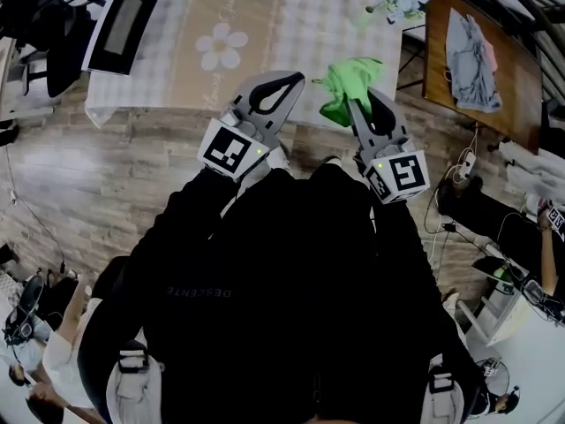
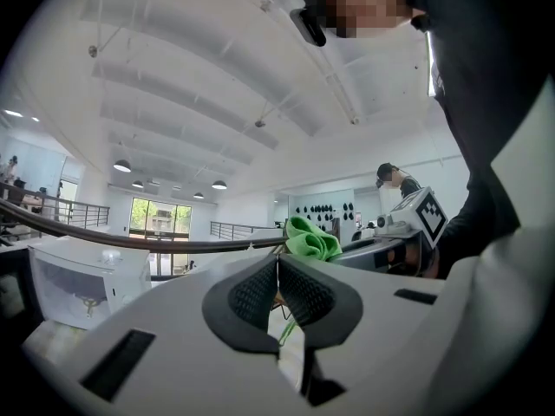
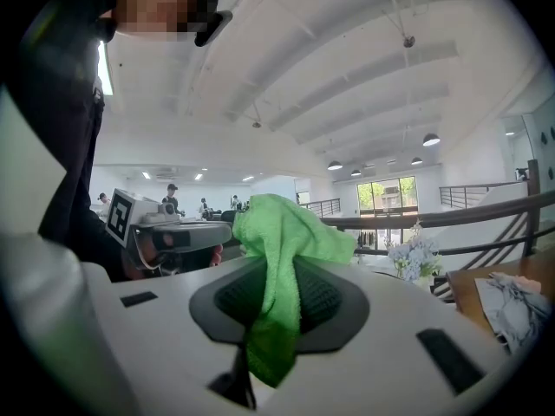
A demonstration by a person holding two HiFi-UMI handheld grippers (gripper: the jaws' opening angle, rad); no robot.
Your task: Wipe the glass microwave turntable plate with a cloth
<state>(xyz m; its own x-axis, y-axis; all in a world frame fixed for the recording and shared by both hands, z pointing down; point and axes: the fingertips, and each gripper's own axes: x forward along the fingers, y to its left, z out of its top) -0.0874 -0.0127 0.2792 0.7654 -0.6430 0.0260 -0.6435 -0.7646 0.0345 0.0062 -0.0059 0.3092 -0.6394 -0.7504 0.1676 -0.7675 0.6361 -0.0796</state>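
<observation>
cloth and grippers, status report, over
Right gripper shut on green cloth, held short of the table. Left gripper shut, empty. Glass plate not in sight; microwave on table, far left. Nothing in the way.

Fuzzy green cloth (image 3: 286, 224) sits between the right tool's (image 3: 276, 271) dimpled matt-black pads (image 3: 325, 297).

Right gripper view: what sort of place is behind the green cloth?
Likely a large open-plan lab or office: white ceiling beams, hanging lamps, a balcony railing, people far off.
</observation>
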